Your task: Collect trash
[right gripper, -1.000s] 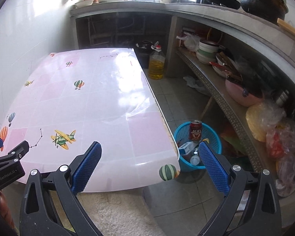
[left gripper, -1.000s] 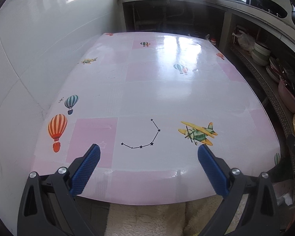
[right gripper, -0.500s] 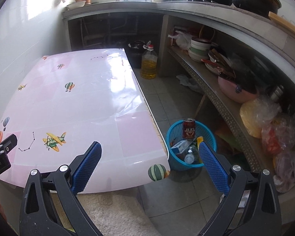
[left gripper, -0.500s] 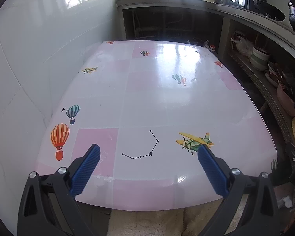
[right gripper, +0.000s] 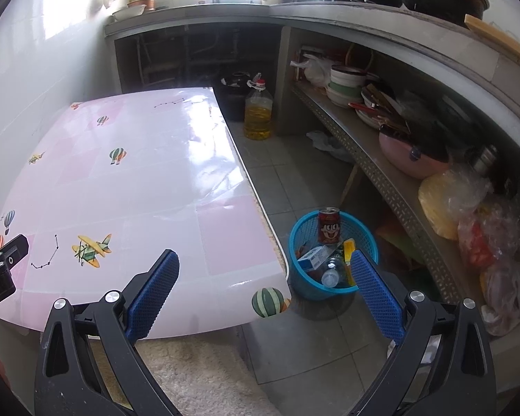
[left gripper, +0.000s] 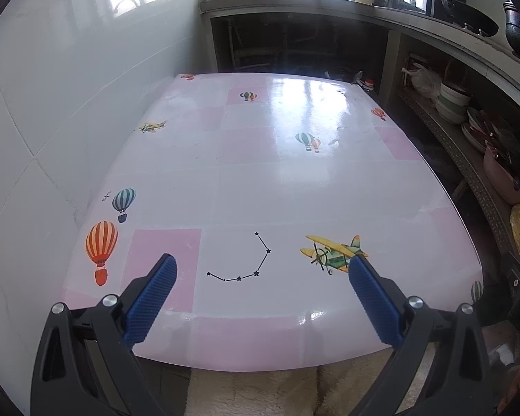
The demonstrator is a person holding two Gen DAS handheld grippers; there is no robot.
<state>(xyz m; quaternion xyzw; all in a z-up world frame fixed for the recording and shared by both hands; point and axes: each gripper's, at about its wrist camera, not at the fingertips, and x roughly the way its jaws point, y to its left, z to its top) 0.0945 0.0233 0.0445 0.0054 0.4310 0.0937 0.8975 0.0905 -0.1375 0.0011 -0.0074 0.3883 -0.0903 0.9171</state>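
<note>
A blue plastic basket [right gripper: 308, 286] stands on the floor by the table's right side. In it are a red can [right gripper: 328, 225], a clear bottle [right gripper: 332, 272], a small carton [right gripper: 313, 254] and a yellow wrapper [right gripper: 348, 247]. My right gripper [right gripper: 265, 289] is open and empty, held above the table's near right corner, short of the basket. My left gripper [left gripper: 261, 286] is open and empty above the near edge of the pink and white table [left gripper: 260, 180]. Part of the left gripper [right gripper: 0, 270] shows at the left edge of the right wrist view.
A bottle of yellow oil [right gripper: 258, 112] and a dark pot [right gripper: 234, 95] stand on the floor past the table. A low shelf [right gripper: 391, 187] on the right holds bowls, a pink basin [right gripper: 410, 157] and plastic bags [right gripper: 468, 208]. A white tiled wall [left gripper: 52, 121] runs along the table's left. A cream rug [right gripper: 197, 378] lies below.
Both grippers have drawn back and upward from the table, so more of the table and floor shows. Both stay open and empty.
</note>
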